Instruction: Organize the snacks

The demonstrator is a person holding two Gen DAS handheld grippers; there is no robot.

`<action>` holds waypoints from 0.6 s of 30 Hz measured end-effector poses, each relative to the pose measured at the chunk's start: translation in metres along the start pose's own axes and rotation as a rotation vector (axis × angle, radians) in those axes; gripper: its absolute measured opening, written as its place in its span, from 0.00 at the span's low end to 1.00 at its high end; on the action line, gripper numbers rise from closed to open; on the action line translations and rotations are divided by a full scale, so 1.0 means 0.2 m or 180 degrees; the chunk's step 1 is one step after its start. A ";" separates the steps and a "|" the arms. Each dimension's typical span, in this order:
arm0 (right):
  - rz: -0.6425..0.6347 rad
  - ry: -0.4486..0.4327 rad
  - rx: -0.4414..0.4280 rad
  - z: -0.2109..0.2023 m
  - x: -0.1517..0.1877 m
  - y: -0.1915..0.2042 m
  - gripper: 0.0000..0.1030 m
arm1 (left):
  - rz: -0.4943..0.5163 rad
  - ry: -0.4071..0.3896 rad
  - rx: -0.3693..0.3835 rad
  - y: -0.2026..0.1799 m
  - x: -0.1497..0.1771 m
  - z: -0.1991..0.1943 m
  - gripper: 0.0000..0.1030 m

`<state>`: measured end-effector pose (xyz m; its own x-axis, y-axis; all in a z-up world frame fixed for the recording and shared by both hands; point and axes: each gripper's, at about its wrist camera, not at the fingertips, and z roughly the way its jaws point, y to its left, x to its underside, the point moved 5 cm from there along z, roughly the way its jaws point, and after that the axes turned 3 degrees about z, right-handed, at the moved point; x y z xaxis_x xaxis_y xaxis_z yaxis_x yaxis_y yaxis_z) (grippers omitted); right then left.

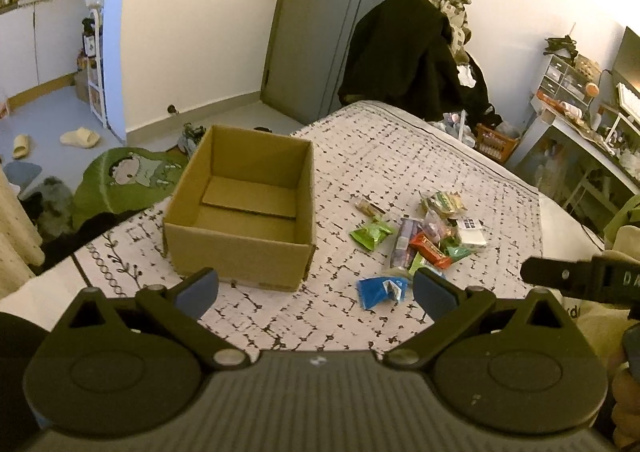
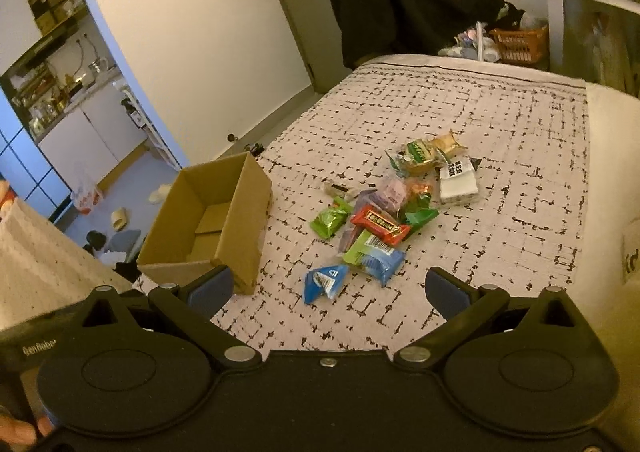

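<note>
You are holding both claws wide open and empty above the near edge of the bed [image 2: 500,124]: the left gripper [image 1: 316,292] is facing the cardboard box [image 1: 244,208], the right gripper [image 2: 328,290] the snack pile [image 2: 384,212] just right of it. The blue packet [image 2: 326,282] is lying nearest you, apart from the heap, its long axis running diagonally up toward the right. The heap is overlapping loosely, so you are risking pinching two slick wrappers at once or snagging the soft cover. The box is sitting near the bed's left edge; a nudge could be tipping it off.
</note>
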<state>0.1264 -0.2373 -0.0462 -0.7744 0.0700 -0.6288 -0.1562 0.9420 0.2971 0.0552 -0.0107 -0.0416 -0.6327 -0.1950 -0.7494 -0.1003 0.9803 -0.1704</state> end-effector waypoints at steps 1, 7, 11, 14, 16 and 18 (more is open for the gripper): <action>0.0040 -0.0003 -0.0002 0.01 -0.01 -0.01 1.00 | -0.0016 -0.0007 -0.0017 0.00 0.00 0.01 0.99; 0.0245 0.0023 0.0030 0.08 -0.07 -0.07 1.00 | -0.0210 0.0043 -0.0008 0.00 0.00 0.11 0.98; 0.0313 0.0041 0.0092 0.12 -0.12 -0.11 1.00 | -0.0294 0.0075 -0.0001 -0.02 0.01 0.17 0.97; 0.0393 0.0013 0.0152 0.17 -0.16 -0.14 0.99 | -0.0365 0.0124 0.0038 -0.04 0.02 0.23 0.97; 0.0402 0.0038 0.0136 0.21 -0.18 -0.15 0.98 | -0.0383 0.0144 0.0064 -0.06 0.02 0.27 0.97; 0.0396 0.0095 0.0127 0.25 -0.20 -0.16 0.97 | -0.0397 0.0161 0.0084 -0.08 0.02 0.30 0.97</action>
<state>0.1939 -0.2532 -0.0662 -0.8043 0.1779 -0.5669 -0.0336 0.9390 0.3423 0.1012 -0.0296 -0.0807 -0.6546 -0.3128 -0.6882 -0.1607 0.9471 -0.2777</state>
